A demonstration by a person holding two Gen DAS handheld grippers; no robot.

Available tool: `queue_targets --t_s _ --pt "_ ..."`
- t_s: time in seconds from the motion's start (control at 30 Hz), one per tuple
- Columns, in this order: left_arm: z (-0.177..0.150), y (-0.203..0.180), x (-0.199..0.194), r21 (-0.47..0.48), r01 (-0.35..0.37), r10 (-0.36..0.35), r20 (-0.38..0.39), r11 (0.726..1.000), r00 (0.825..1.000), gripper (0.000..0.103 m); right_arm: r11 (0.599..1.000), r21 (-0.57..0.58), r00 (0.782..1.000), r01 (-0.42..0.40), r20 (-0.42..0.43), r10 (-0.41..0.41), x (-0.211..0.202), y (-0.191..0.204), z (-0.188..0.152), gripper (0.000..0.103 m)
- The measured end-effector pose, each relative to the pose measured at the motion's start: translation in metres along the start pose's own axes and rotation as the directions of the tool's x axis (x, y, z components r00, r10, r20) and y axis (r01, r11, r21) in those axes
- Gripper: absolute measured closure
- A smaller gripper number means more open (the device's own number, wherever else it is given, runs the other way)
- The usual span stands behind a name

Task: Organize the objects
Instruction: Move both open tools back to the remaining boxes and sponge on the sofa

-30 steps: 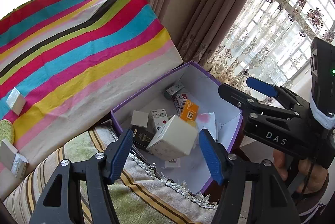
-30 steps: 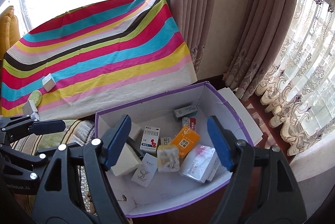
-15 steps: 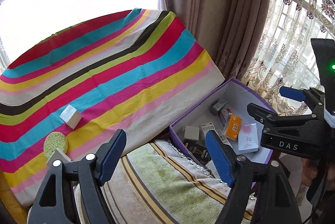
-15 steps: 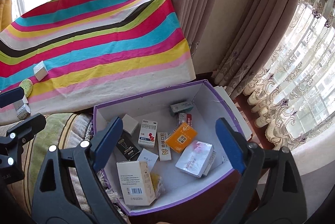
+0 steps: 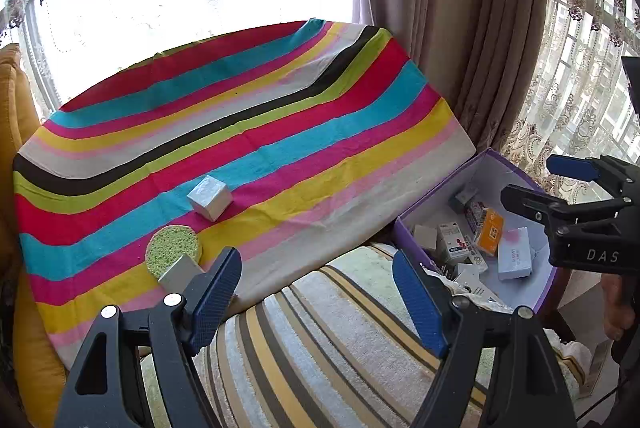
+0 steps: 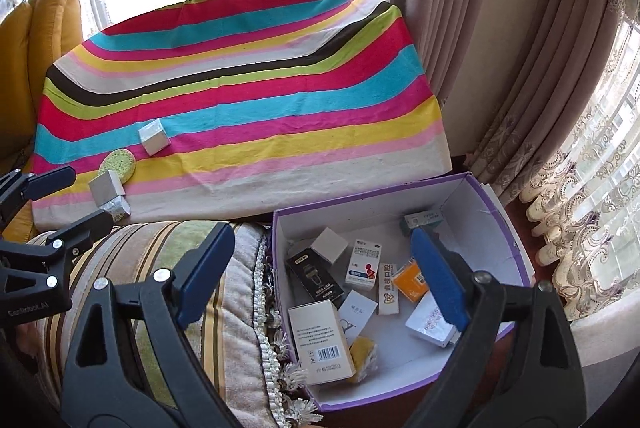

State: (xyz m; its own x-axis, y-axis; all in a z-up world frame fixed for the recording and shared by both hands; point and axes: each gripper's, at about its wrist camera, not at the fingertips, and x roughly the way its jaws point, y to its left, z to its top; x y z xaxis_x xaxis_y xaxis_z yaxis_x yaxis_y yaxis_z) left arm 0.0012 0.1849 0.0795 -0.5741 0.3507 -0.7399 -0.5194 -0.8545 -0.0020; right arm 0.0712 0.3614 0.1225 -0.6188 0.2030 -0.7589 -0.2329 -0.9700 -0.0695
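Hovering over the striped cushion (image 5: pixel 320 340), the left claw (image 5: pixel 316 292) is gaping empty; a silver box (image 5: pixel 210 196) is sitting on the striped table (image 5: pixel 280 115). Spreading wide, the right claw (image 6: pixel 320 280) is holding nothing beside the purple box (image 6: pixel 496 203) of small cartons.

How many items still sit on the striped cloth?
4: silver cube box mid-cloth, green round sponge below it, white box and foil packet at the cloth's near left edge. None seem hidden.

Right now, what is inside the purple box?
The purple box holds small cartons: a black one, an orange one, a barcoded white one. The right fingers cover part of the contents.
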Motion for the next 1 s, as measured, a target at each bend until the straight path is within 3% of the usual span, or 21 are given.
queue_targets --t_s 0.4,1.0 --pt "-0.029 0.075 -0.008 -0.194 0.003 -0.011 -0.041 0.981 0.999 0.024 0.992 -0.060 0.994 -0.106 -0.031 0.105 0.008 0.043 0.004 0.011" --pt "-0.048 0.136 -0.010 -0.327 -0.047 0.029 -0.061 0.944 0.998 0.024 0.962 -0.190 0.979 -0.195 -0.094 0.180 0.029 0.120 0.004 0.011"
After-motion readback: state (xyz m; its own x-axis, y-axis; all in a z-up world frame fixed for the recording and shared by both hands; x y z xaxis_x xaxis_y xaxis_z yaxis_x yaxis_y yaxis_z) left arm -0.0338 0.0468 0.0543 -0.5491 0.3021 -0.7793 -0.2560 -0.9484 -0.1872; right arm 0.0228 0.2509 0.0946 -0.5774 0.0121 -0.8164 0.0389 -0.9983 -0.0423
